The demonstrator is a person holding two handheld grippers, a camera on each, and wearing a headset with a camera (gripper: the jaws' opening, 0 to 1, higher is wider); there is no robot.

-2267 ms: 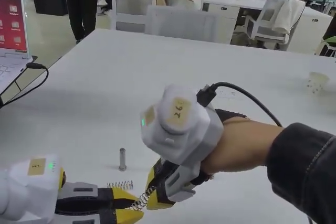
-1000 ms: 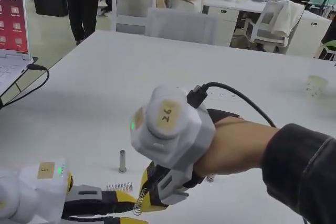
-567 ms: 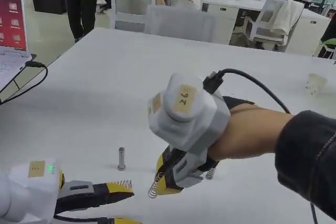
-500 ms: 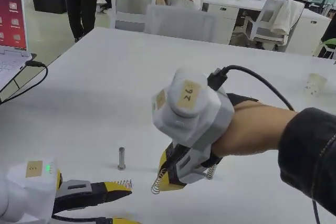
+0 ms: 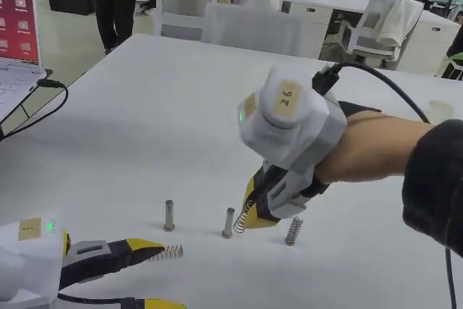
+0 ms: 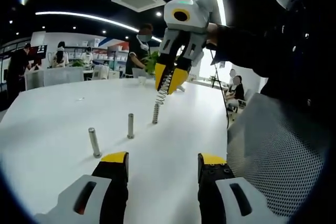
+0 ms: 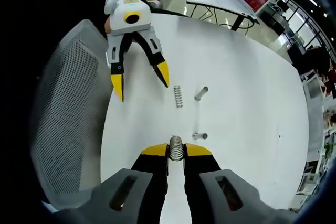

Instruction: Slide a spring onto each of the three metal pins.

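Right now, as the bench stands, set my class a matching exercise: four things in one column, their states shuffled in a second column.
Things:
1 right tongs
2 left tongs
3 loose spring by the left tongs
4 far spring right of both bare pins

States:
A standing upright
B open, holding nothing
C lying flat on the table
D shut on a held spring

Pairs: 1-D, 2-B, 3-C, 4-A

Three pins: left pin (image 5: 168, 215), middle pin (image 5: 228, 222), one inside right spring (image 5: 293, 230). Three springs, with loose spring (image 5: 171, 252), held spring (image 5: 241, 216).
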